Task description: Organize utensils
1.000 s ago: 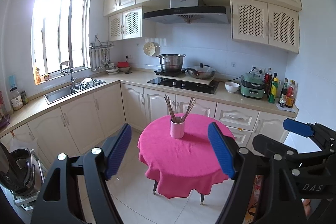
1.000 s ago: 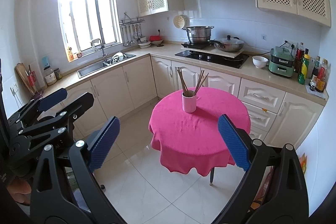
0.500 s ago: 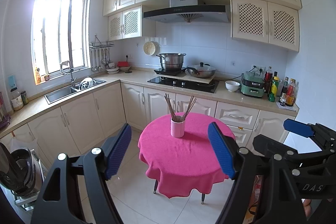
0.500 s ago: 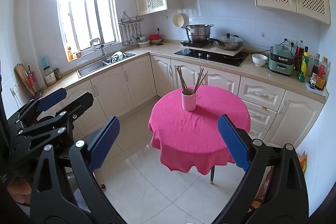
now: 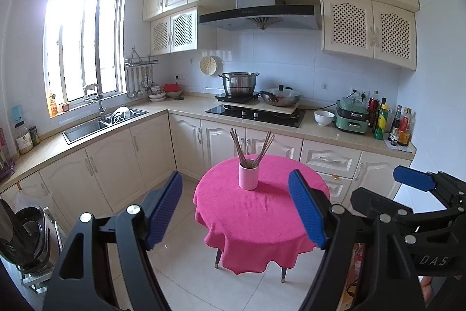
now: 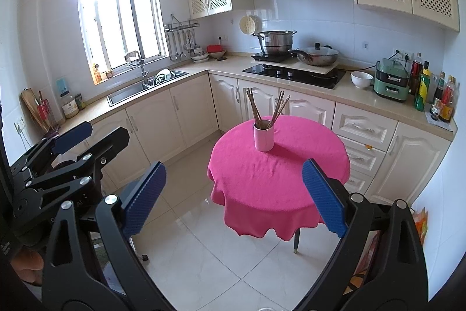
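A pink cup stands upright on a round table under a pink cloth; it also shows in the right wrist view on the cloth. Several brown chopsticks stand in the cup, fanned to both sides, as the right wrist view shows too. My left gripper is open and empty, well short of the table. My right gripper is open and empty, also short of the table. Each gripper shows at the edge of the other's view.
Cream cabinets and a counter run along the left and back walls. A sink lies under the window. A hob carries a steel pot and a pan. A white bowl, a green cooker and bottles stand right.
Both views have shifted slightly; the table and cup sit a little nearer and lower in the right wrist view. Both grippers stay open and empty.
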Demonstrator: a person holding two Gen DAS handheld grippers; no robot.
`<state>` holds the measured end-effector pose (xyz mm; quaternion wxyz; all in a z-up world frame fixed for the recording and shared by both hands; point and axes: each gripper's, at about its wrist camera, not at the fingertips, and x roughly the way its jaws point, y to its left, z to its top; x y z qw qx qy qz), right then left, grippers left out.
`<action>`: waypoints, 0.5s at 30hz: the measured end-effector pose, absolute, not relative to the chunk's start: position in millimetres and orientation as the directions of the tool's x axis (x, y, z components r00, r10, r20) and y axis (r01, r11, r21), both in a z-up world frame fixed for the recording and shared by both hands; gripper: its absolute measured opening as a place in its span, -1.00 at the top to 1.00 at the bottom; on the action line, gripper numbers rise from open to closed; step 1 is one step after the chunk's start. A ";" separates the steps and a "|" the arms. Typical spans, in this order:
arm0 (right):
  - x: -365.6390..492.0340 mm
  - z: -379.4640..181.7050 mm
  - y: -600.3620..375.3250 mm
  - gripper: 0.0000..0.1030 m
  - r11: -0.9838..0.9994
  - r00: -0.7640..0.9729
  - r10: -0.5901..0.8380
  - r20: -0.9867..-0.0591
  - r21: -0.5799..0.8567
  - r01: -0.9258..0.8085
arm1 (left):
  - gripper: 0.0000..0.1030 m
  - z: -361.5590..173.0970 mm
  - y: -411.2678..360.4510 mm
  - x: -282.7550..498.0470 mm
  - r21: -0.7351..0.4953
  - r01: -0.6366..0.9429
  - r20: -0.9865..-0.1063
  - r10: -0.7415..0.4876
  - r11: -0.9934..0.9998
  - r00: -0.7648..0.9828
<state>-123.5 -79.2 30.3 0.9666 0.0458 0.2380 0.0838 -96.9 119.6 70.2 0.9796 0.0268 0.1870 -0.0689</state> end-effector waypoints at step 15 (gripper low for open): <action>-110.4 24.8 -64.7 -0.80 0.982 0.865 0.184 -0.467 0.131 -0.138 | -0.44 66.5 135.9 -80.7 0.027 0.147 -0.380 -0.126 0.989 0.917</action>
